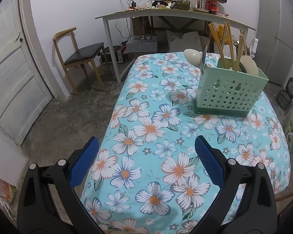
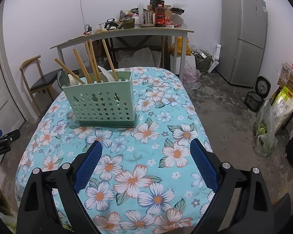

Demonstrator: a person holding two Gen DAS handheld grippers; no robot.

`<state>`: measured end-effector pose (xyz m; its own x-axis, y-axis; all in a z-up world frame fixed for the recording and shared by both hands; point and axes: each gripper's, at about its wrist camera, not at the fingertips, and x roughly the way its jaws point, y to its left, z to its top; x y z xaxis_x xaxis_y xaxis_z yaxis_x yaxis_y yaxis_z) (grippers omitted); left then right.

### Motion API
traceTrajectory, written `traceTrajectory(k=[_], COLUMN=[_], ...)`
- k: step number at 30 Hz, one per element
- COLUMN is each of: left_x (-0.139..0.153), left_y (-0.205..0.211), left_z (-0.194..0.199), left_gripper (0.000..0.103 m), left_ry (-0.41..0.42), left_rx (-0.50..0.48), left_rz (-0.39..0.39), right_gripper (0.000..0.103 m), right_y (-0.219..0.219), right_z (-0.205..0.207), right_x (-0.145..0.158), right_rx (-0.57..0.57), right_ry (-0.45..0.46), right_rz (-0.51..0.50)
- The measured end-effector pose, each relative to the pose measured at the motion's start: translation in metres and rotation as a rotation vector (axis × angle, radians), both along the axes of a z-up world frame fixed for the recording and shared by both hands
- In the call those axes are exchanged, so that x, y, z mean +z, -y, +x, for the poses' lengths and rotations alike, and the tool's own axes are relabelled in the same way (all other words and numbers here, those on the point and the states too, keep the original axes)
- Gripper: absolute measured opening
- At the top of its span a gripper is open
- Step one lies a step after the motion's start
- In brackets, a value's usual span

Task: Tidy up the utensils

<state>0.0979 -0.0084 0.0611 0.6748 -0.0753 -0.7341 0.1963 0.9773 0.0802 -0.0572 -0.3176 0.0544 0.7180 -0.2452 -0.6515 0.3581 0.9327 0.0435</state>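
On the left we see the left gripper [image 1: 146, 152], black-framed with blue textured pads, hovering over the near left part of the surface [image 1: 146, 117], which is draped in a turquoise cloth printed with white and orange flowers. Its jaws stand wide apart and hold nothing. Further along, toward the far right of that view, stands the mint-green perforated plastic utensil caddy [image 1: 230, 93], upright on the cloth. Out of its top stick several light wooden chopsticks [image 1: 218, 44] and pale cream spoons [image 1: 249, 64]; a dark-handled utensil [image 1: 203, 57] leans at its left end. Moving to the right wrist view, we find the caddy ahead and slightly left, well apart from the right gripper [image 2: 146, 150], whose jaws are likewise spread wide and empty above the flowered cloth.
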Motion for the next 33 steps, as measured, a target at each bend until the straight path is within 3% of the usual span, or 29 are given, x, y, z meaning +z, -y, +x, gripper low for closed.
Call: traceTrajectory(k=[33], left_x=[-0.0037], left_y=[0.0080], left_z=[0.0001], left_gripper=[0.095], left_ry=[-0.011], left_rx=[-0.034], left_rz=[0.006], right_gripper=[0.089], right_y=[-0.0033], right_z=[-0.0002], right_x=[-0.0009], right_rx=[0.007], right_ry=[0.002], right_rz=[0.006])
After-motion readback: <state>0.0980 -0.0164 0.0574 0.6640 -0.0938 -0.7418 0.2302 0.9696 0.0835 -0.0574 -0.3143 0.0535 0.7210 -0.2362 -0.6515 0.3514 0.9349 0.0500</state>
